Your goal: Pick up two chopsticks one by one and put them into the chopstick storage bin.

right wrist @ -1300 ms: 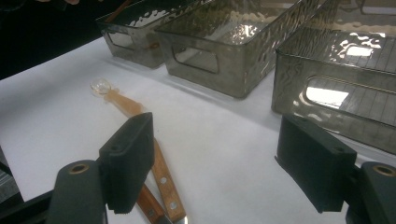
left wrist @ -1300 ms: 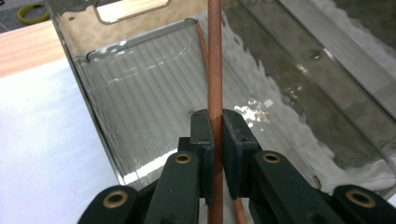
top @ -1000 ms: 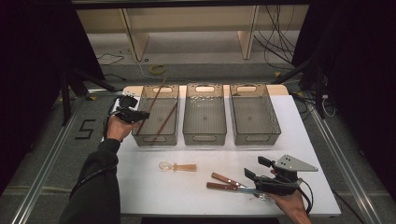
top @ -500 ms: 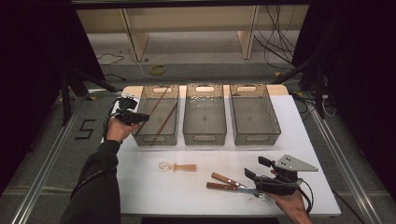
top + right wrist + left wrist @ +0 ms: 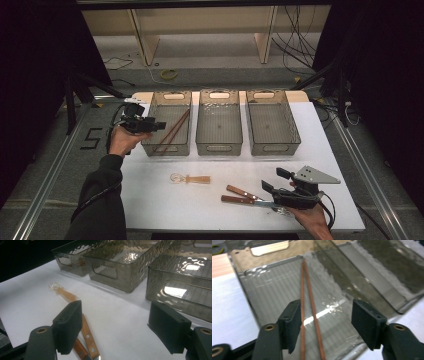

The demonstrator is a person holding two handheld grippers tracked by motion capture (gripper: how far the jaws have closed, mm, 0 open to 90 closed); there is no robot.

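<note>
While both hands hover, quick rundown:
left gripper (image 5: pixel 325 327): jaws just spread wide, gripping nothing
chopsticks (image 5: pixel 308 302): loose in the bin (image 5: pixel 262 290) below it
right gripper (image 5: pixel 116 325): wide open, empty, knives (image 5: pixel 86 340) just under

Three bins (image 5: pixel 218 131) are of translucent smoky plastic, glossy, with a rippled, textured wall. Chopsticks (image 5: pixel 308 302) are reddish-brown wood, smooth and matt. Two knife handles (image 5: pixel 86 340) are varnished wood with metal rivets. The table (image 5: pixel 165 210) surface is white and matt. Gripper pads (image 5: pixel 170 330) are black, matt plastic or rubber.
</note>
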